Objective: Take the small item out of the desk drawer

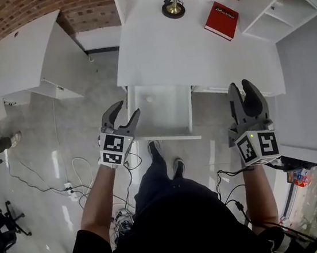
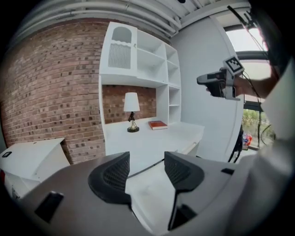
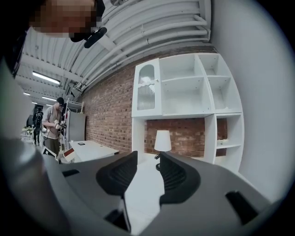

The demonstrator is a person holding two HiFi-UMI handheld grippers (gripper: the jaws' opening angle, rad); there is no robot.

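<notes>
The white desk [image 1: 194, 49] has its drawer [image 1: 172, 118] pulled out toward me. The drawer's inside looks white; a faint pale spot [image 1: 149, 99] lies at its far left, too small to identify. My left gripper [image 1: 128, 108] hangs open over the drawer's front left corner, nothing between its jaws. In the left gripper view the left gripper [image 2: 146, 161] points across the desk top. My right gripper [image 1: 240, 86] is held over the desk's front right edge, open with a narrower gap and nothing in it. In its own view the right gripper [image 3: 148, 161] looks toward the lamp.
A lamp [image 1: 173, 6] and a red book [image 1: 221, 20] sit at the back of the desk. White shelves [image 1: 287, 2] rise at the right. A second white table [image 1: 16, 60] stands at the left; cables [image 1: 67, 181] lie on the floor. A person [image 3: 54, 124] stands far off.
</notes>
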